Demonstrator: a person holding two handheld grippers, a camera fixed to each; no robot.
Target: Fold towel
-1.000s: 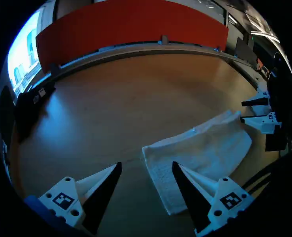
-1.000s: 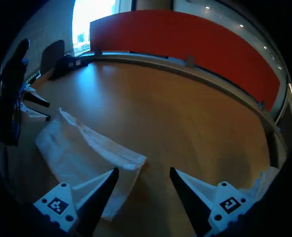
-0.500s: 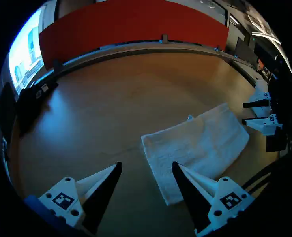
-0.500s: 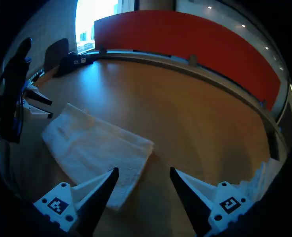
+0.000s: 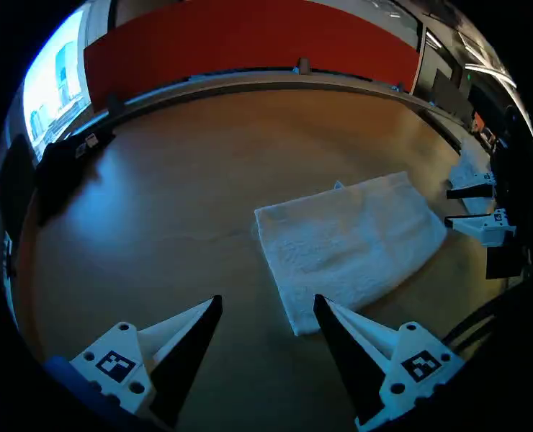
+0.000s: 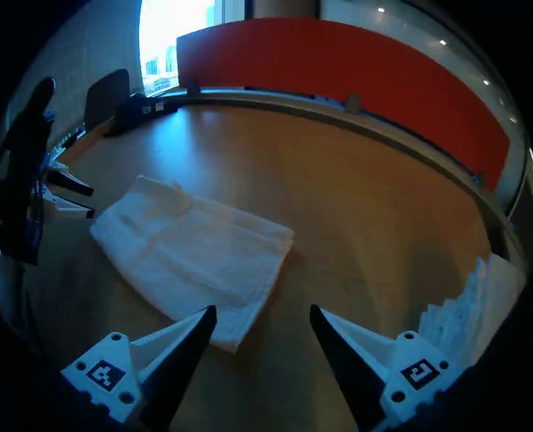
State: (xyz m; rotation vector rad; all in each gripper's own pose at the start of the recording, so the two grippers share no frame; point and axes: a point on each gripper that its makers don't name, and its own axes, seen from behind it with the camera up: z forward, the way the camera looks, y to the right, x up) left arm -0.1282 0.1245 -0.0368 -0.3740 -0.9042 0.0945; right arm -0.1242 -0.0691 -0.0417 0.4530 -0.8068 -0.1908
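A white towel (image 5: 349, 241) lies folded flat on the wooden table, right of centre in the left gripper view. My left gripper (image 5: 266, 324) is open and empty, just short of the towel's near corner. The right gripper view has the same towel (image 6: 194, 252) left of centre. There my right gripper (image 6: 261, 331) is open and empty too, its left finger close to the towel's near edge. Each view catches the other gripper farther off: the right gripper (image 5: 479, 209) at the towel's far side, the left gripper (image 6: 65, 194) at the left.
A red partition (image 5: 245, 39) runs along the table's far edge. A stack of white towels (image 6: 475, 306) sits at the right in the right gripper view. A dark object (image 5: 61, 169) lies at the table's left end, and a bright window (image 6: 173, 36) is behind.
Both grippers have drawn back from the towel, which now lies flat and farther ahead. The raised edge near the right gripper has settled down. More of the towel stack shows at the right.
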